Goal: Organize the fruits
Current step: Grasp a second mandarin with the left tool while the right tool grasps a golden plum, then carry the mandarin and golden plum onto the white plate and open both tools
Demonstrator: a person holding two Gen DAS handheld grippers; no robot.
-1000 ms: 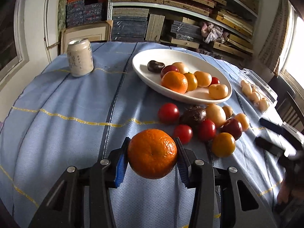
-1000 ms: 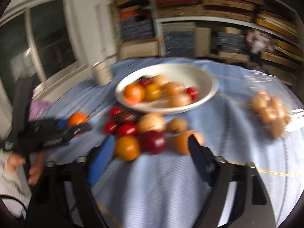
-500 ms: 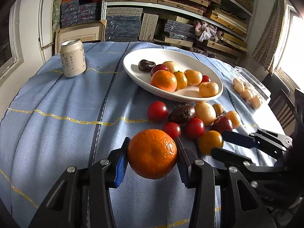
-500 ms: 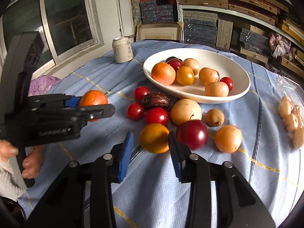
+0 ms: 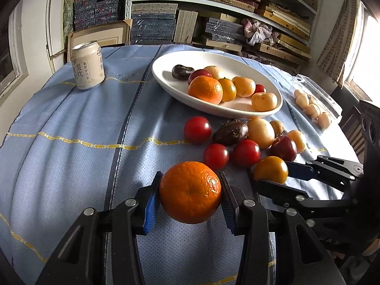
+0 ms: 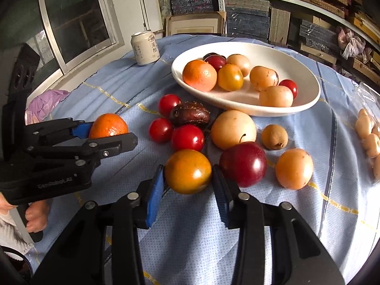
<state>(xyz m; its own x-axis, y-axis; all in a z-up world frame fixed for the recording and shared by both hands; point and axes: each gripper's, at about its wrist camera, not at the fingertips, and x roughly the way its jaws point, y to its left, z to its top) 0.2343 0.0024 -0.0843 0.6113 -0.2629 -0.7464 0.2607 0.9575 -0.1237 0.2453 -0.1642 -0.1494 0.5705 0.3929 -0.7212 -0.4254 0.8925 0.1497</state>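
Since a second ago, right gripper (image 6: 188, 191) dropped onto the loose fruit; wide-spread jaws now clamp both sides of a yellow-orange tomato (image 6: 188, 171) sitting on the blue tablecloth (image 6: 296, 225), at the pile's near edge. Left gripper (image 5: 190, 205) unchanged, pinching an orange mandarin (image 5: 190, 192) clear above the cloth. Beyond: dark red plum (image 6: 243, 163), red tomatoes, pale pear scattered on the cloth. Farther: white bowl (image 6: 306, 76) with eight fruits. Farthest: drink can (image 6: 144, 47) upright, left.
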